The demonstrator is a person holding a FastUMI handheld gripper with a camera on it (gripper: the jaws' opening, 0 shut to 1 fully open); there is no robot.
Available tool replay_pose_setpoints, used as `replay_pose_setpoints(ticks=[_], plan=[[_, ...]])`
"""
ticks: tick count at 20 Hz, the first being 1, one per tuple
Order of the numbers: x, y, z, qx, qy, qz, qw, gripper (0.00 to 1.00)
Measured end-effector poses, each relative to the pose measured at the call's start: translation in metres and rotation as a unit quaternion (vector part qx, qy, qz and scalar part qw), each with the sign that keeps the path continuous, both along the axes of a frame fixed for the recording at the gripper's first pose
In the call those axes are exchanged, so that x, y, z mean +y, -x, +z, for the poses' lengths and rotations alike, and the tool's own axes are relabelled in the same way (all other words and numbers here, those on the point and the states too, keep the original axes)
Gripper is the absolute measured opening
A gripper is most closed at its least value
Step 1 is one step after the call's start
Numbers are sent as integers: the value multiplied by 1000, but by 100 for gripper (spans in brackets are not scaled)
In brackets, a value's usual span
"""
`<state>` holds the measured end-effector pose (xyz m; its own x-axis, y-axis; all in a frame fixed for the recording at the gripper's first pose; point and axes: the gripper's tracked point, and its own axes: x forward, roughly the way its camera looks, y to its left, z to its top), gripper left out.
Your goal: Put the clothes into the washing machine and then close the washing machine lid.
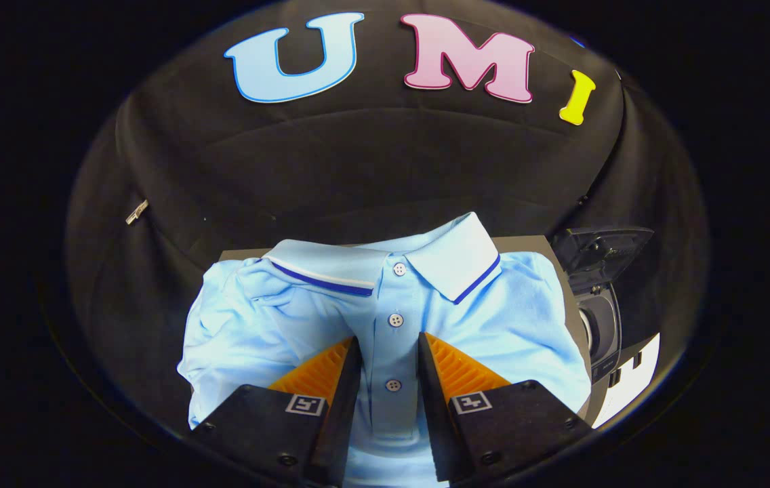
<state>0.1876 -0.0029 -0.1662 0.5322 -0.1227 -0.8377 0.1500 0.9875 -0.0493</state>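
A light blue polo shirt (493, 318) with a white collar edged in dark blue lies bunched on a dark surface (527, 242) right in front of me. My gripper (389, 349) has its fingers close together on the shirt's button placket, with a fold of cloth and one button pinched between them. The fabric bulges out on either side of the fingers. To the right, just past the shirt, stands a small washing machine (602, 325) with its dark lid (602, 249) raised.
The black cloth booth wall (358, 169) rises close behind the shirt and the machine. A small metal clip (136, 211) hangs on the cloth to the left. A white patch (636, 379) shows low beside the washing machine.
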Motion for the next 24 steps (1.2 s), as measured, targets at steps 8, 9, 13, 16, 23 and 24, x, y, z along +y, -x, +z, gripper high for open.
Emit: replay_pose_setpoints(ticks=[8, 9, 13, 16, 23, 24], plan=[[-2, -1, 7, -11, -7, 0, 1000, 5], [-2, -4, 3, -19, 1, 5, 1000, 5], [-2, 0, 8, -24, 13, 6, 1000, 5], [-2, 3, 24, -55, 9, 8, 998, 5], [-16, 13, 79, -122, 39, 18, 992, 5], [-18, 14, 86, -131, 45, 21, 990, 5]])
